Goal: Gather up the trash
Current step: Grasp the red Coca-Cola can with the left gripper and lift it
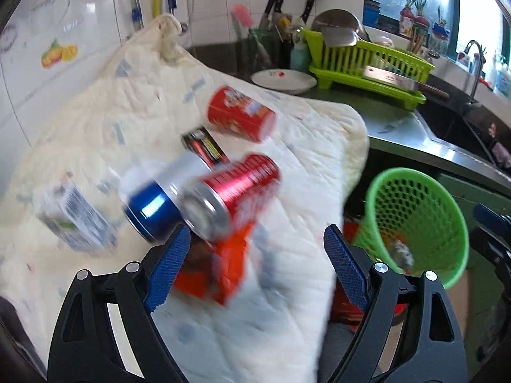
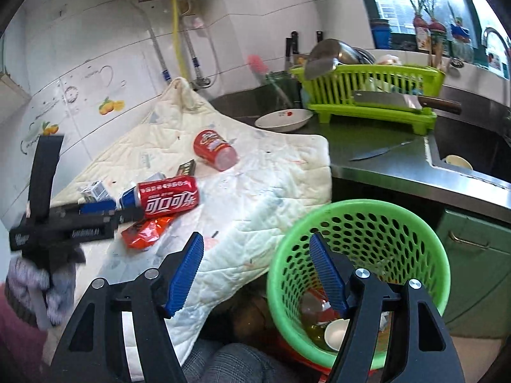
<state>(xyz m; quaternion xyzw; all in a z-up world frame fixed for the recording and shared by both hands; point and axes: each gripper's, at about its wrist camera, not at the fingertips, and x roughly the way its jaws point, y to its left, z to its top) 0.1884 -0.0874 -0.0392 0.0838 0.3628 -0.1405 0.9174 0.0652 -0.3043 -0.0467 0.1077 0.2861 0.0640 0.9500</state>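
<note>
Trash lies on a white quilted cloth (image 1: 127, 111) (image 2: 271, 175). It includes a red cola can (image 1: 236, 188) (image 2: 169, 196), a blue can (image 1: 150, 207) (image 2: 129, 198), a crumpled orange-red wrapper (image 1: 226, 265) (image 2: 147, 229), a small carton (image 1: 73, 217) (image 2: 95, 191), a red chip tub (image 1: 239, 111) (image 2: 214, 148) and a small black box (image 1: 204, 146) (image 2: 186, 167). My left gripper (image 1: 257, 236) (image 2: 64, 220) is open, hovering over the wrapper and the cans and holding nothing. My right gripper (image 2: 255, 242) is open and empty, above the rim of the green mesh basket (image 2: 367, 233) (image 1: 424, 210), which holds a white cup (image 2: 337, 332) and scraps.
On the steel counter stand a green dish rack (image 2: 367, 89) with a cleaver (image 2: 392, 100) across it and a white plate (image 2: 284, 118); a knife (image 2: 380, 151) lies loose. The sink (image 2: 463, 150) is at the right. A person's trouser leg (image 2: 230, 364) shows below.
</note>
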